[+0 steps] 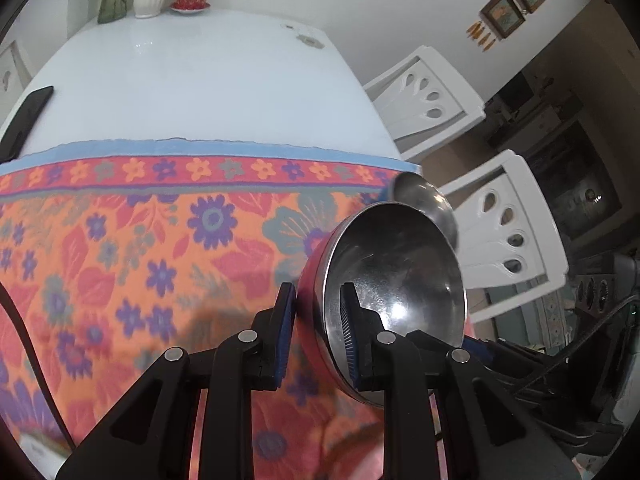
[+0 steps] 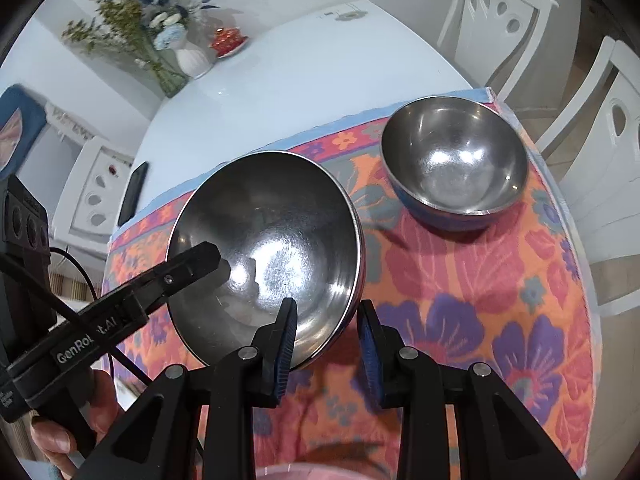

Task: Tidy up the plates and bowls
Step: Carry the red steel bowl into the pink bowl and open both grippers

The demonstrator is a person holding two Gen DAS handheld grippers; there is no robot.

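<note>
Left wrist: jaws gripping tilted bowl

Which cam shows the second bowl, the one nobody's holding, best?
Right wrist view: the blue-sided steel bowl sits upright on the floral cloth, whole rim and inside visible. Left wrist view shows only a blurred sliver of it behind the red-sided bowl both grippers hold.
</note>
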